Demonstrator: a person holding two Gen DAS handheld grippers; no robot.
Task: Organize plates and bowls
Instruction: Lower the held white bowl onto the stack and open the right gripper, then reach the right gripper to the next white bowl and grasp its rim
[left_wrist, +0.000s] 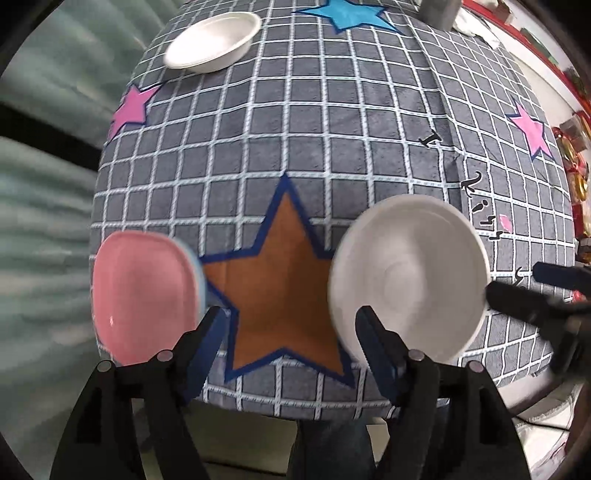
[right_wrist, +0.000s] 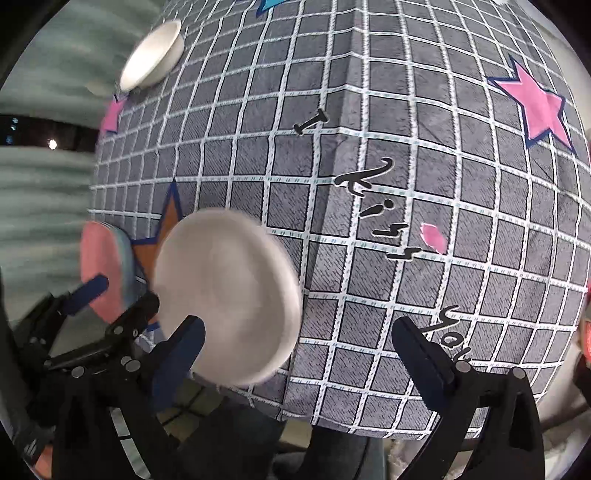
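Two white bowls, near bowl (left_wrist: 410, 277) and far bowl (left_wrist: 212, 40), one pink plate (left_wrist: 144, 295), checked worktop (left_wrist: 314, 129), left gripper (left_wrist: 288, 317) and right gripper (right_wrist: 299, 328) fingers spread wide, holding nothing.

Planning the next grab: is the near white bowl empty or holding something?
Empty: the near white bowl shows only its bare white inside in both wrist views, though the image is a little blurred.

The left gripper (left_wrist: 290, 321) hangs low with its jaws spread wide and nothing between them. The right gripper (right_wrist: 299, 332) sits just beside it to the right, its jaws likewise wide apart and holding nothing.
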